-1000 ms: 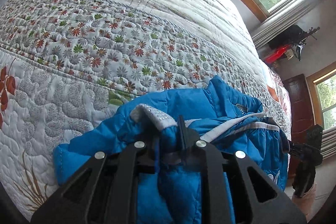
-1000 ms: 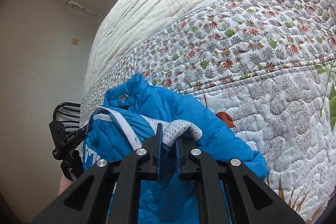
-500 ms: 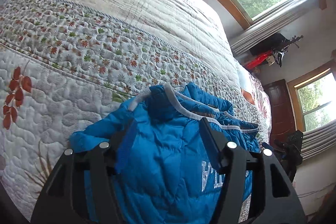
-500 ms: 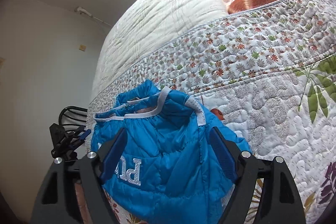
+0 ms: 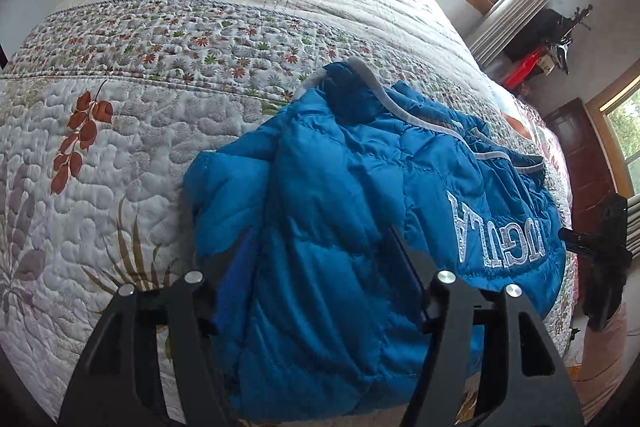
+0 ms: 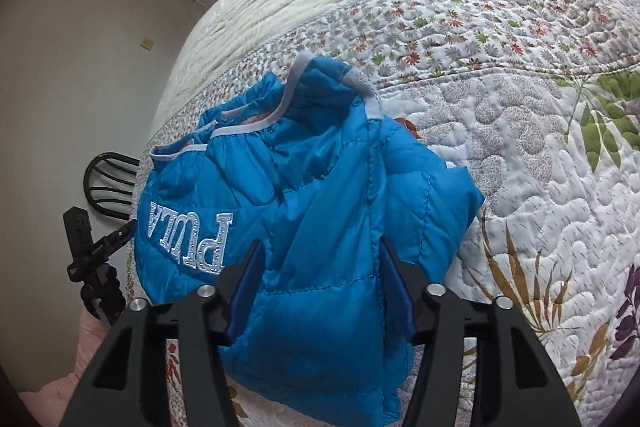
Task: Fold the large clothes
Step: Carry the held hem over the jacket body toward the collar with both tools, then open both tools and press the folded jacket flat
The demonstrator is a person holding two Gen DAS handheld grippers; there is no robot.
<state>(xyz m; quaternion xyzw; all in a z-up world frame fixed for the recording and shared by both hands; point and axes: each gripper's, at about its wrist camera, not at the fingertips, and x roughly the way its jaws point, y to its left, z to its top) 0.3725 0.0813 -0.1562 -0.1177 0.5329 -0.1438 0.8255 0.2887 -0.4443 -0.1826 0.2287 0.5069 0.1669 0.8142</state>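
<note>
**Inspection: both grippers spread over the folded jacket**

You held the left gripper (image 5: 324, 259) with its fingers spread wide, gripping nothing. The right gripper (image 6: 320, 271) stood likewise spread and empty. The blue puffer jacket (image 5: 340, 211) lay bundled on the floral quilt (image 5: 120, 147) at the near edge of the bed, directly ahead of and beneath both sets of fingers. Its long axis ran crosswise between your two hands: the lettered panel (image 6: 188, 231) toward your left, the sleeve bulge (image 6: 436, 187) toward your right. The grey-trimmed collar (image 5: 384, 95) sat at the far side. Neither hand was plainly nearer; each covered its own end. In my judgement, any further fold would turn on that crosswise axis.
</note>
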